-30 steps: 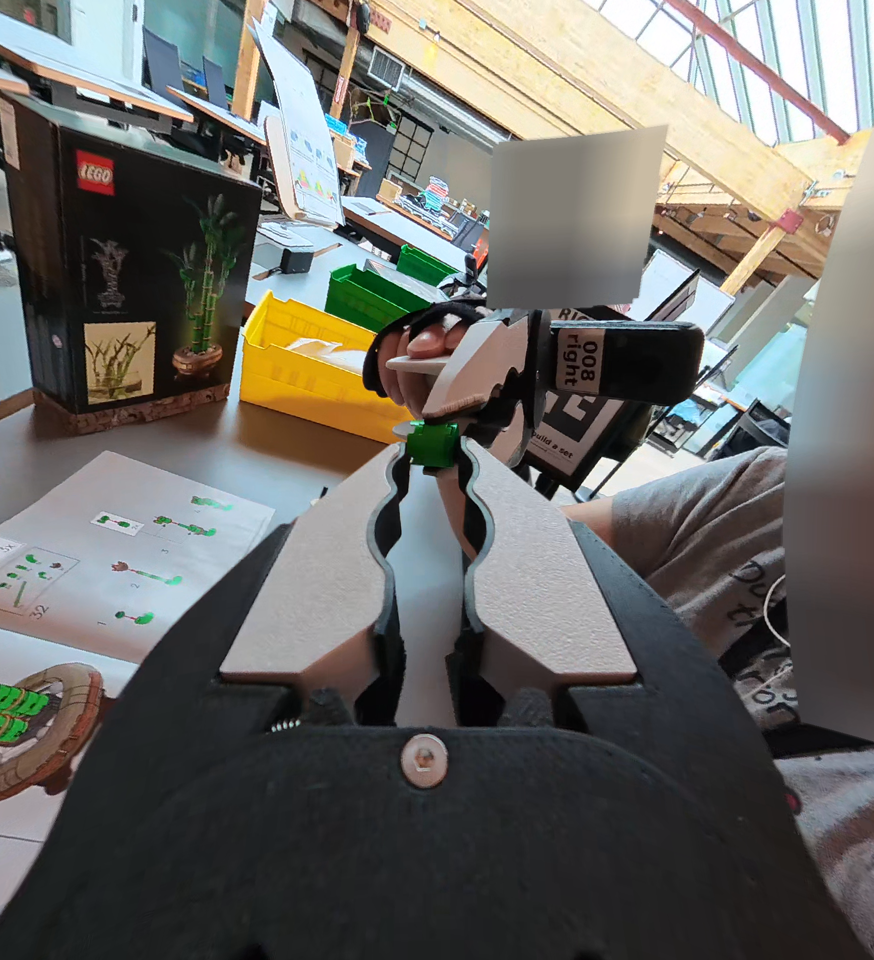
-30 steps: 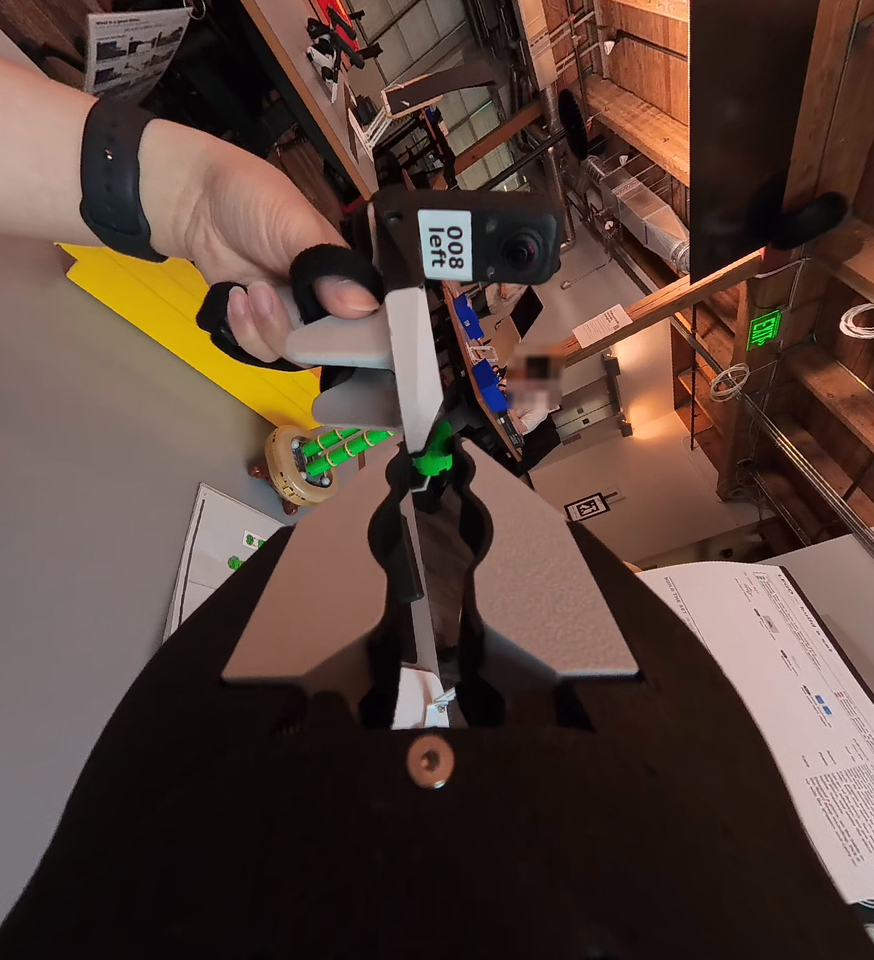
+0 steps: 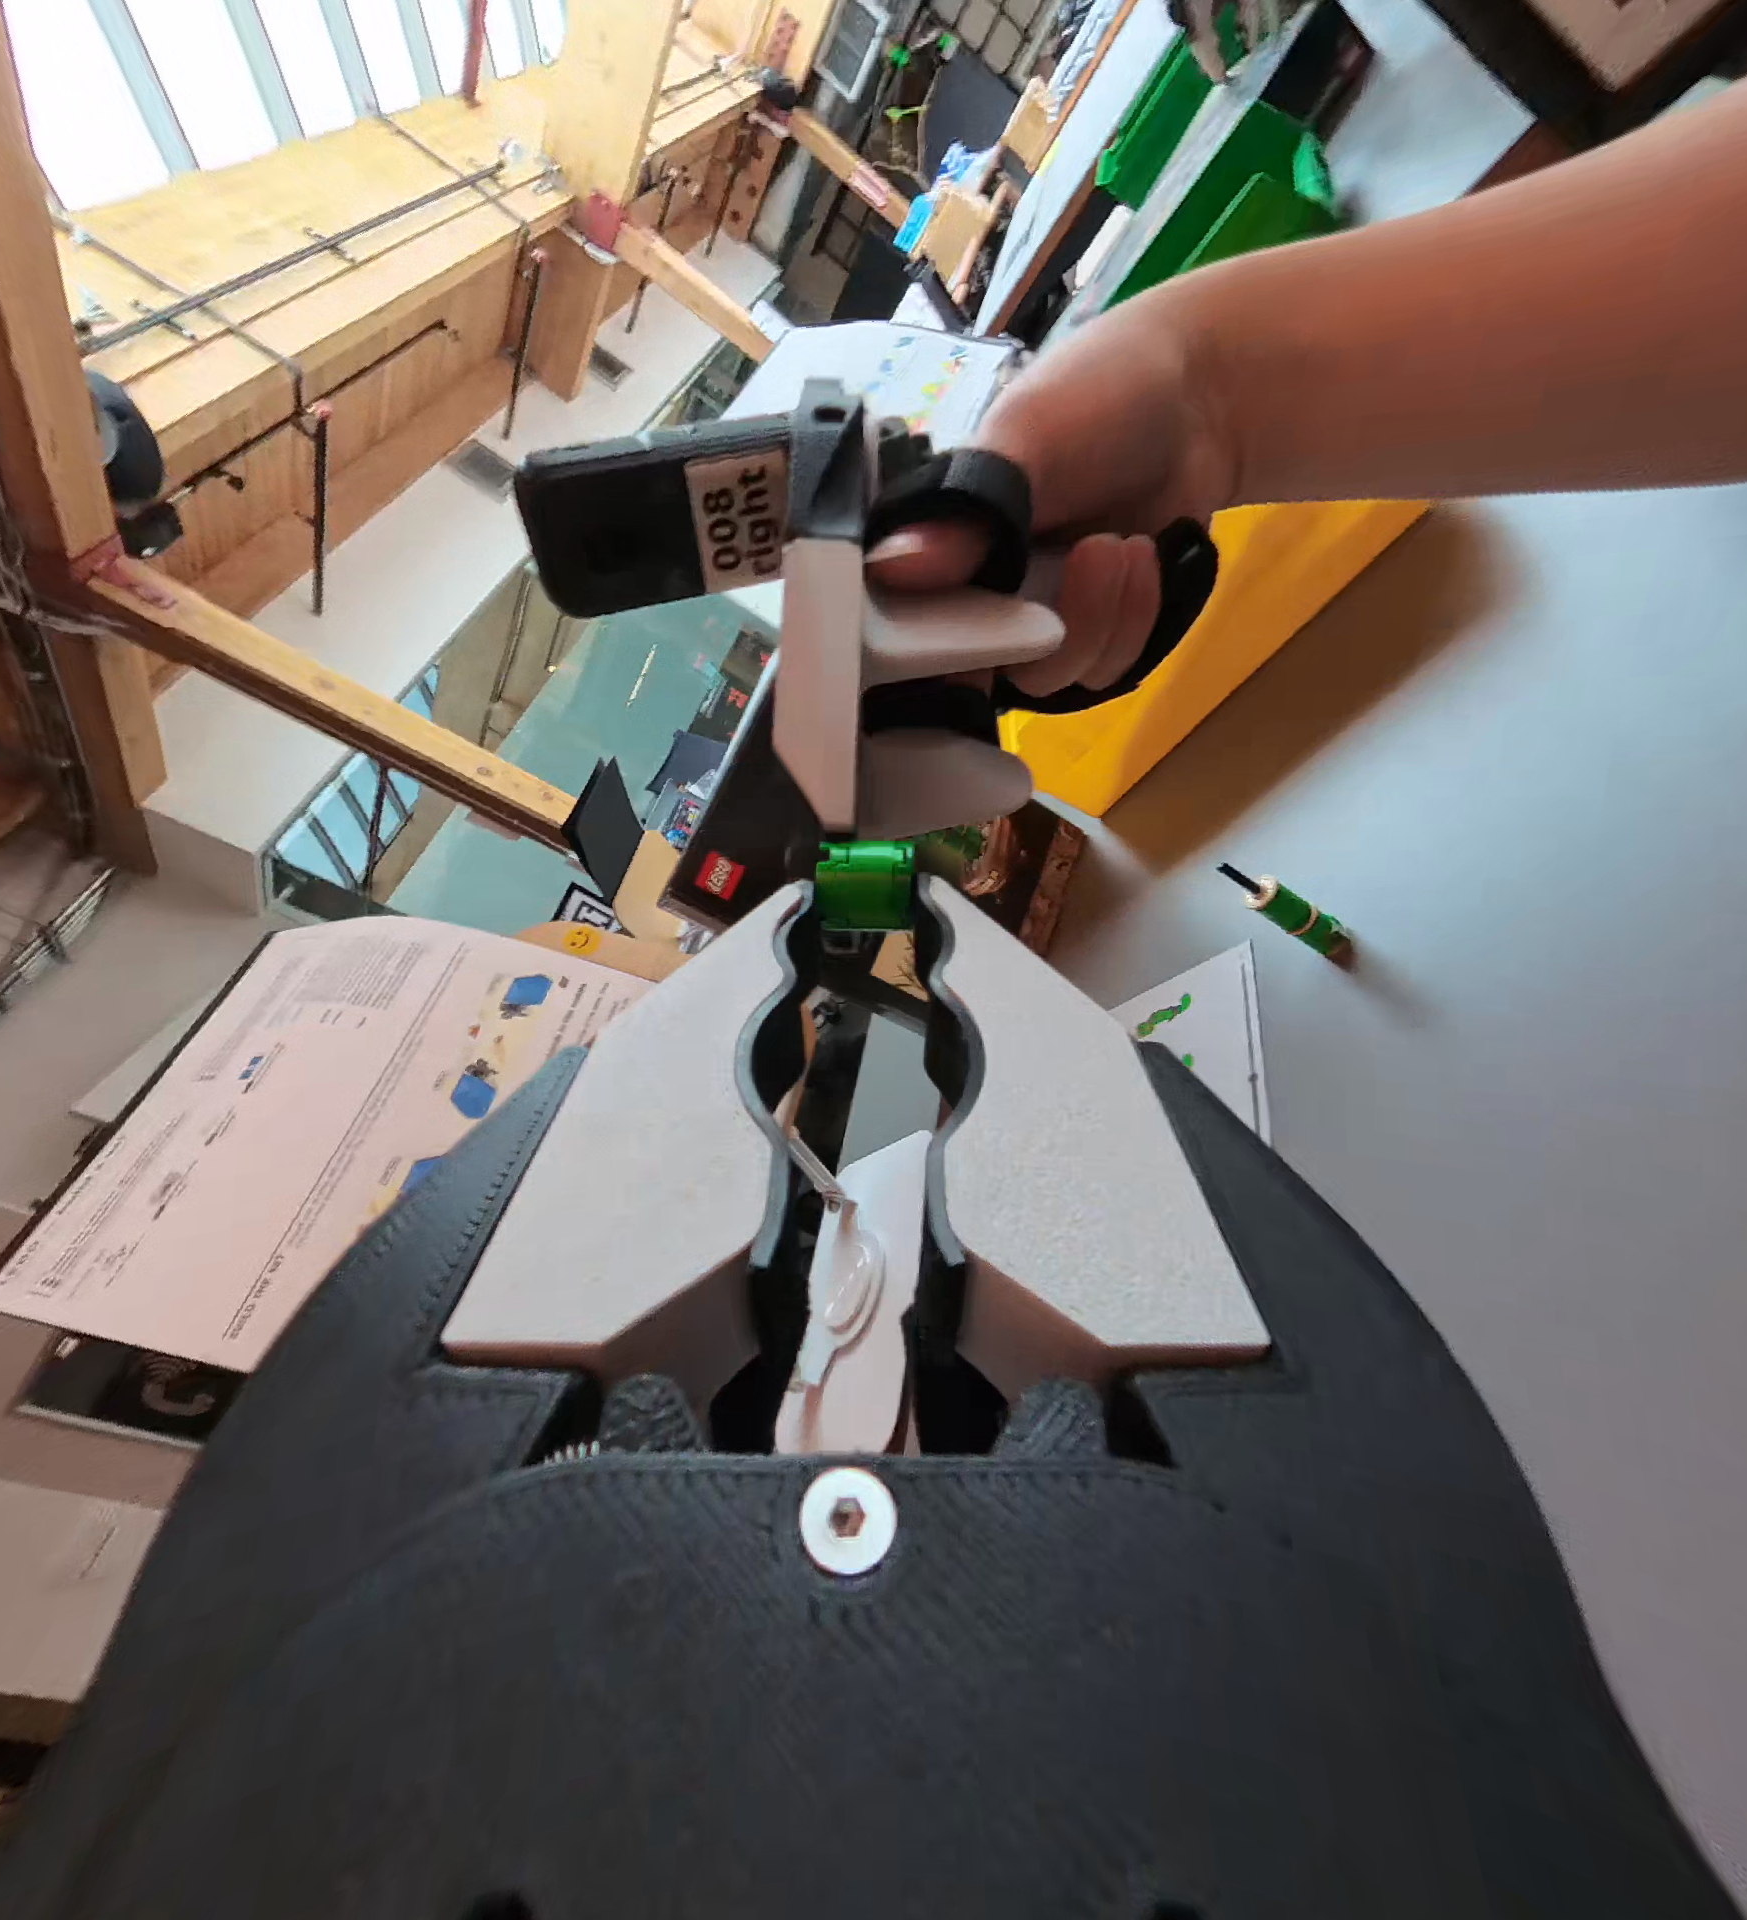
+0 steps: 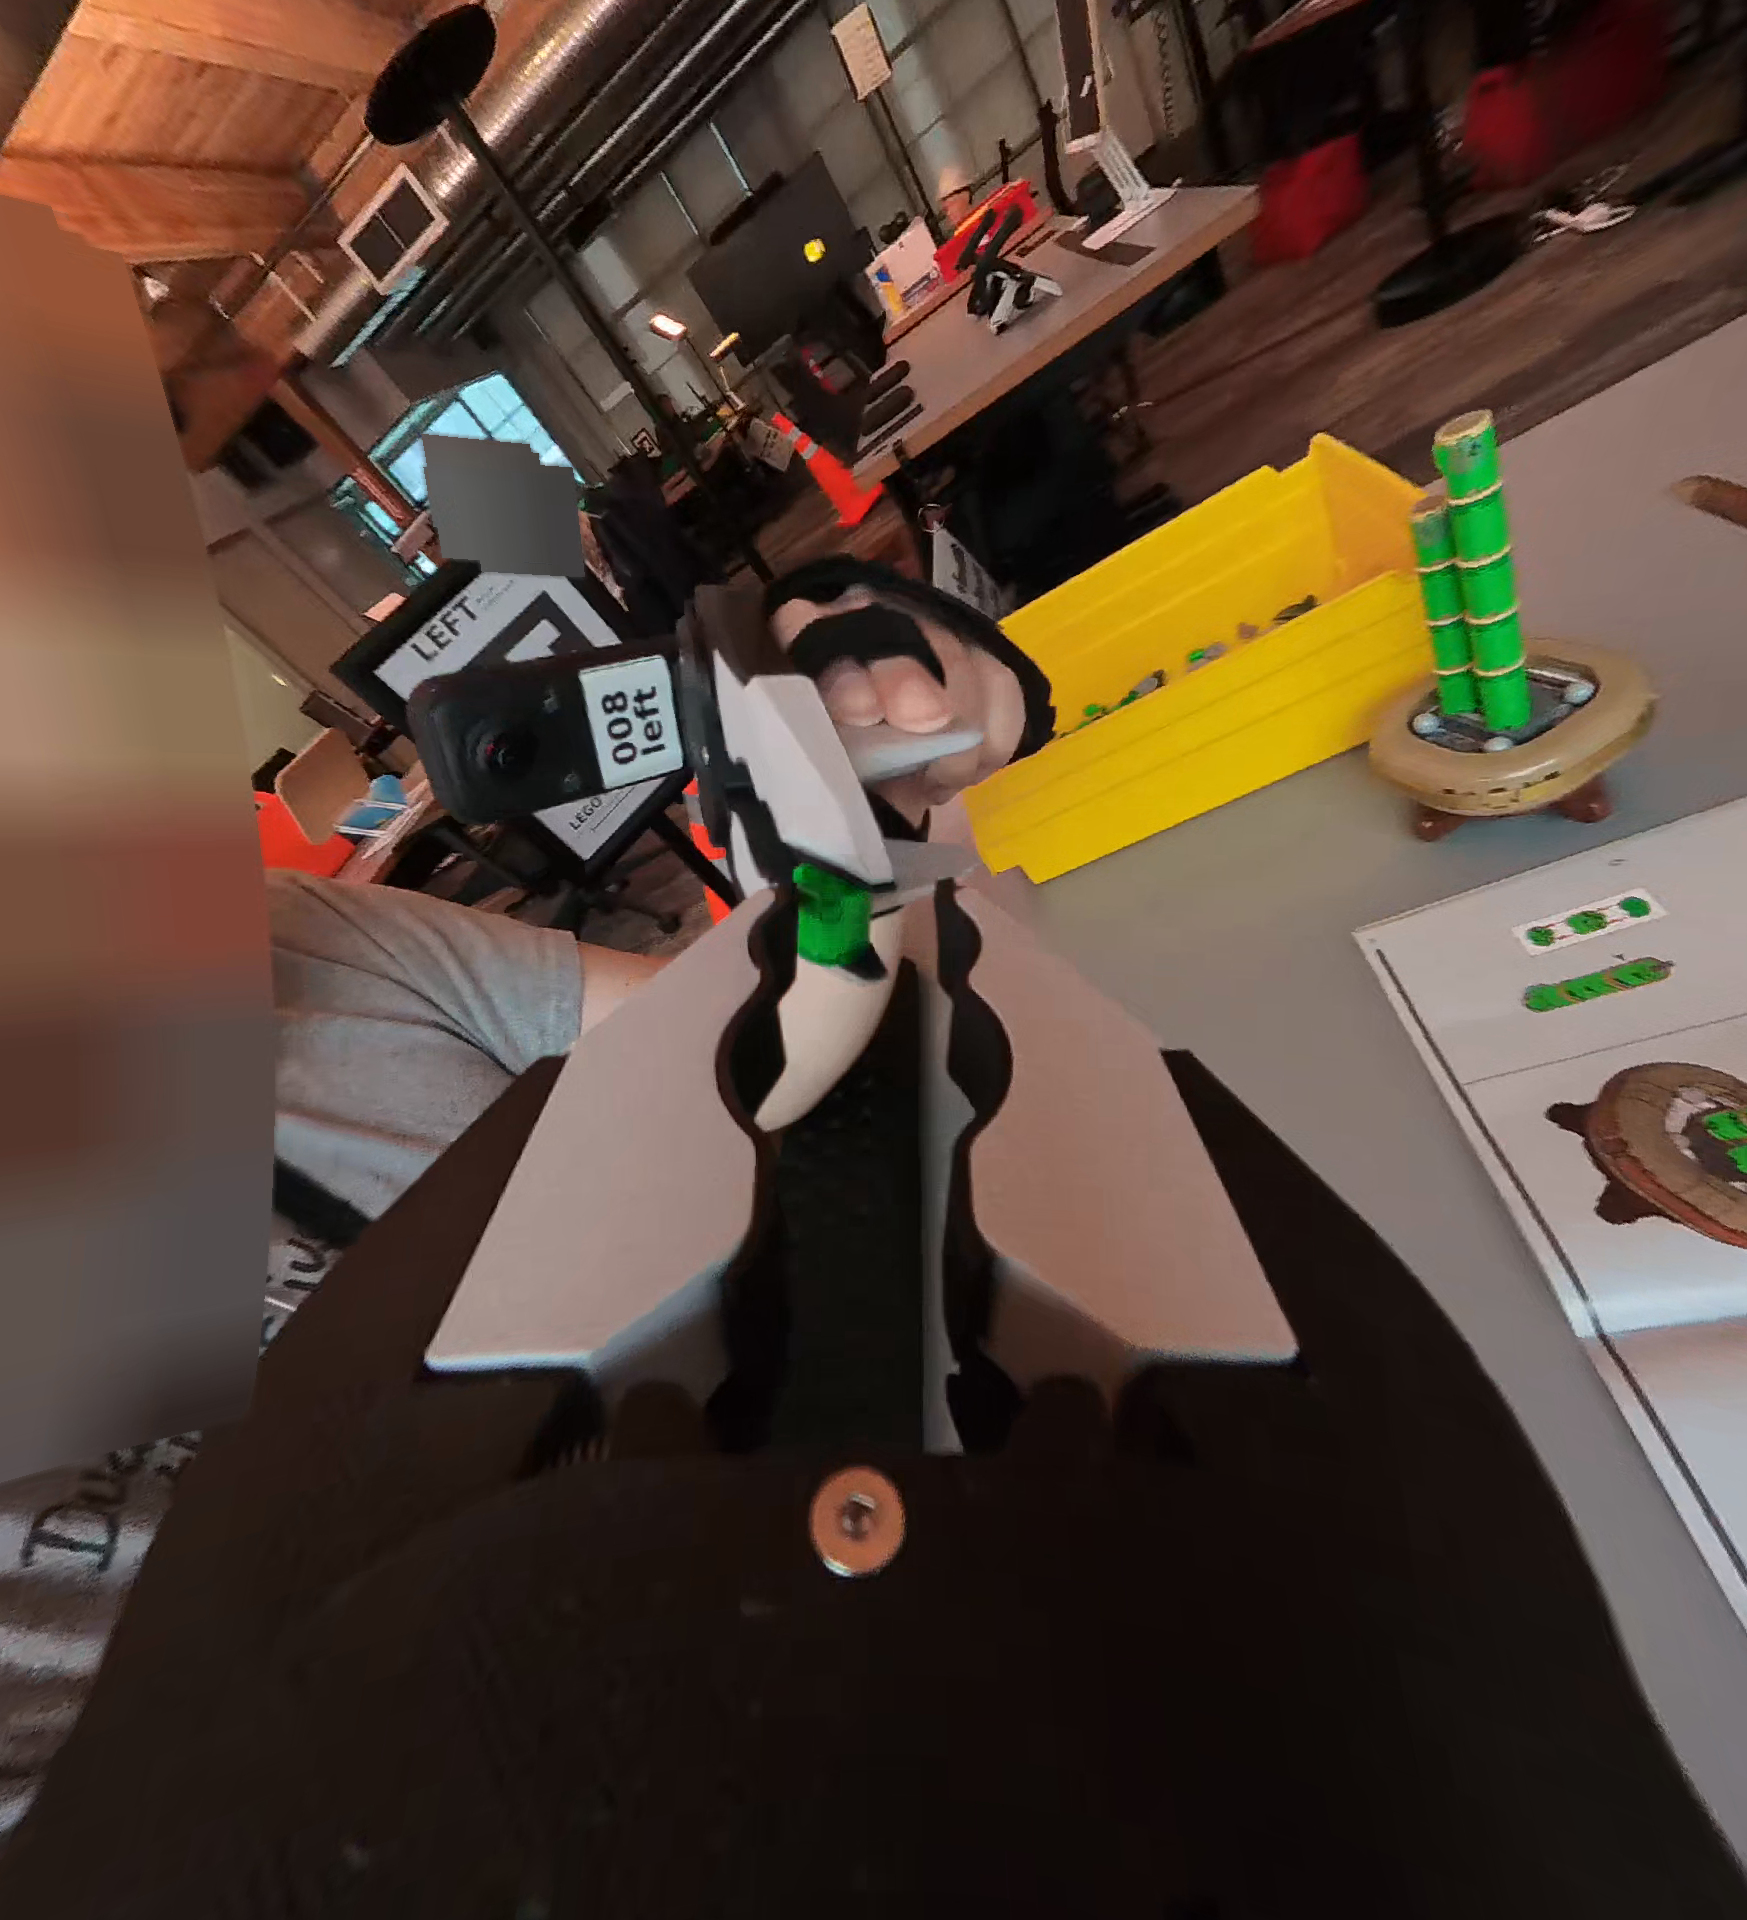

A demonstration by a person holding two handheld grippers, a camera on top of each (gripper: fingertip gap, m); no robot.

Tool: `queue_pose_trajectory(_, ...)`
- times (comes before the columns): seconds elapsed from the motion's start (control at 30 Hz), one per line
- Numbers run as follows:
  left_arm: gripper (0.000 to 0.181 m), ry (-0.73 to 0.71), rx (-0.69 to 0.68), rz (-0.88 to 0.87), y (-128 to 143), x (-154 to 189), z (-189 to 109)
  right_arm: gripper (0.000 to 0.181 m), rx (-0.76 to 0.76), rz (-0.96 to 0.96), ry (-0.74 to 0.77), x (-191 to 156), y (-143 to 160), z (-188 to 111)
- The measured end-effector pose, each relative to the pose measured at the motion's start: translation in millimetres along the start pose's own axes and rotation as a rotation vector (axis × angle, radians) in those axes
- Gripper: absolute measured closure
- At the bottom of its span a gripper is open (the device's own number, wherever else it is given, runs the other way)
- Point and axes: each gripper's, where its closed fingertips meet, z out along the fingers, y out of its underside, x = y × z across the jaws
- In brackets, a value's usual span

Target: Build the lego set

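While both grippers meet tip to tip, one green lego piece (image 3: pixel 864 885) sits between them.
Left gripper (image 3: pixel 861 902) clamped on it; right gripper (image 4: pixel 853 914) also pinches it, above grey table (image 3: pixel 1575 935).

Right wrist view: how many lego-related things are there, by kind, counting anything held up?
yellow parts bin: 1
bamboo model on its round base: 1
instruction booklet: 1
green lego piece, held up: 1
Total: 4

Both grippers rolled over in the air

The left gripper (image 3: pixel 861 896) has turned so the table now runs up its right side, while the right gripper (image 4: pixel 853 914) has levelled out, bringing the bamboo model (image 4: pixel 1492 665) upright on the grey table (image 4: pixel 1212 935).
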Motion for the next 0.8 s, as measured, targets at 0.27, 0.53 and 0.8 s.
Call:
queue_pose_trajectory(0.27, 0.166, 0.025, -0.037, 0.018, 4, 7, 4, 0.163, -0.065, 0.03, -0.097, -2, 13, 5)
queue_pose_trajectory(0.53, 0.13, 0.014, -0.048, -0.31, 14, -6, 7, 0.167, 0.001, -0.071, -0.065, -4, 0, -21)
queue_pose_trajectory(0.8, 0.123, 0.291, -0.003, -0.934, 59, 43, 53, 0.167, 0.554, -0.36, 0.509, 36, -62, -192)
